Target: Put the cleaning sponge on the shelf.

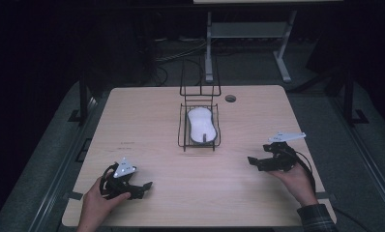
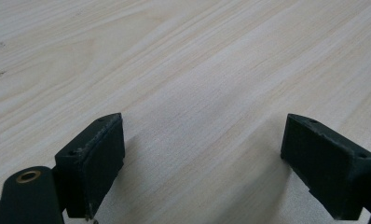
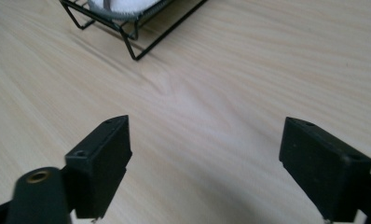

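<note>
Holding left gripper (image 1: 141, 186) and right gripper (image 1: 256, 162) low over the table (image 1: 152, 116), both with jaws spread wide, gripping nothing; wire rack (image 1: 199, 126) cradling a white dish (image 1: 201, 124), sitting ahead of the right gripper's fingertips.

wire rack (image 1: 199, 126) at table (image 1: 147, 121) centre toward the far edge, oval dish (image 1: 201, 124) in its lower basket, cable hole (image 1: 230, 98) just right behind it, left gripper (image 1: 141, 187) near-left, right gripper (image 1: 255, 162) near-right, desk frame (image 1: 248, 34) behind table
</note>
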Motion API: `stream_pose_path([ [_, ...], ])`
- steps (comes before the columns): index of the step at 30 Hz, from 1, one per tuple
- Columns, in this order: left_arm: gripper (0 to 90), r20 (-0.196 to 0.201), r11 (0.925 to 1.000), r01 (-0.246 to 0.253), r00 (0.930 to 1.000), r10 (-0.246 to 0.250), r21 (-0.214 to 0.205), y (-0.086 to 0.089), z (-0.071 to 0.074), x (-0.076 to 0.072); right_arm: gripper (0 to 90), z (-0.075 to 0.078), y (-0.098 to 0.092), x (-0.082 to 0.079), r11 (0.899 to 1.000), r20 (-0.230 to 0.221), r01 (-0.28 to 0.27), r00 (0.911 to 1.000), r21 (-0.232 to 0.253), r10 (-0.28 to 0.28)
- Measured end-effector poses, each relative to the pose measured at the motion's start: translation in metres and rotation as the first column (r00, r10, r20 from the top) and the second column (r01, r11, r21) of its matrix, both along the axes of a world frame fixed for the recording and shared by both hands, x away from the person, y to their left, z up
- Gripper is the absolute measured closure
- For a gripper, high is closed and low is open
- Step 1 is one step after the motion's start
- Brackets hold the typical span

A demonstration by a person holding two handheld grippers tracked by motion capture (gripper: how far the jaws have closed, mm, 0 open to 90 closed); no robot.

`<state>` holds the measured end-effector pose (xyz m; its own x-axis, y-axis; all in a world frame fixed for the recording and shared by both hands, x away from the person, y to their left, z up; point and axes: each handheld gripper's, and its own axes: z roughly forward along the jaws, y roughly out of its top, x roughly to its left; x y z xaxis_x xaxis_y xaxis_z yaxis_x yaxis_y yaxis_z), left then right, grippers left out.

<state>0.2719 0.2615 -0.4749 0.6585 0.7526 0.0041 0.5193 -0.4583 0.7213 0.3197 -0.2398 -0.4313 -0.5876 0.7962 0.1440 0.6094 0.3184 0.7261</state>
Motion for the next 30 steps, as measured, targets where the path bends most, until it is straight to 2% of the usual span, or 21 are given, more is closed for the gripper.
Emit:
stream_pose_path([
  [6, 12.6, -0.002, 1.0000, -0.002, 1.0000, 0.002, -0.002, 0.000, 0.000, 0.000, 13.7, -0.009, -0.013, -0.016, 0.999, -0.008, 0.033, 0.9994, 0.000, -0.033],
  [11, 12.6, 0.000, 1.0000, 0.003, 1.0000, -0.003, 0.004, 0.000, 0.000, 0.000, 10.6, -0.018, -0.021, -0.029, 0.998, 0.001, 0.052, 0.9987, -0.048, -0.052],
  [15, 12.6, 0.002, 1.0000, 0.002, 1.0000, -0.002, 0.003, 0.000, 0.000, 0.000, 6.9, -0.029, -0.024, -0.038, 0.993, -0.012, 0.063, 0.9978, -0.099, -0.065],
  [23, 12.6, 0.002, 1.0000, 0.000, 1.0000, 0.000, -0.001, 0.000, 0.000, 0.000, 2.3, -0.044, -0.024, -0.051, 0.986, -0.046, 0.075, 0.9955, -0.148, -0.083],
  [25, 12.6, 0.002, 1.0000, 0.000, 1.0000, 0.000, -0.001, 0.000, 0.000, 0.000, 2.2, -0.046, -0.022, -0.054, 0.983, -0.027, 0.085, 0.9956, -0.160, -0.090],
  [30, 12.6, 0.003, 1.0000, 0.000, 1.0000, 0.000, -0.001, 0.000, 0.000, 0.000, 1.8, -0.049, -0.023, -0.057, 0.985, 0.005, 0.091, 0.9958, -0.144, -0.091],
])
